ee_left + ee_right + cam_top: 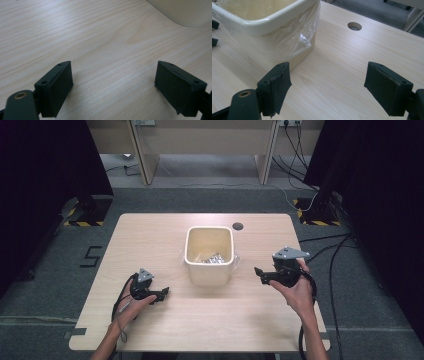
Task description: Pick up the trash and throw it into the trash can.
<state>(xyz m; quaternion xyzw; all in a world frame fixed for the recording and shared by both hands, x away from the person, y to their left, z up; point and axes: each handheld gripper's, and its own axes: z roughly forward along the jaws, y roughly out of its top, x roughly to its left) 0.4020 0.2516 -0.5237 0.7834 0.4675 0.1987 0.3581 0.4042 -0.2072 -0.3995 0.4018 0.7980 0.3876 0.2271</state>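
**One mark on the floor**

A single dark mark shaped like the figure "5" (90,256) is seen on the grey floor (45,285), just left of the table (150,330). Whether it is a number or merely tape cannot be told. No other text, label or brand can be read.

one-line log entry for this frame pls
left tool: open, empty, over table | right tool: open, empty, beside bin | bin: mid-table, clear liner, crumpled shiny item inside

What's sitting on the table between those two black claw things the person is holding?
The cream bin with a clear plastic liner, seen in the high view between the left gripper and right gripper; crumpled silvery stuff lies inside.
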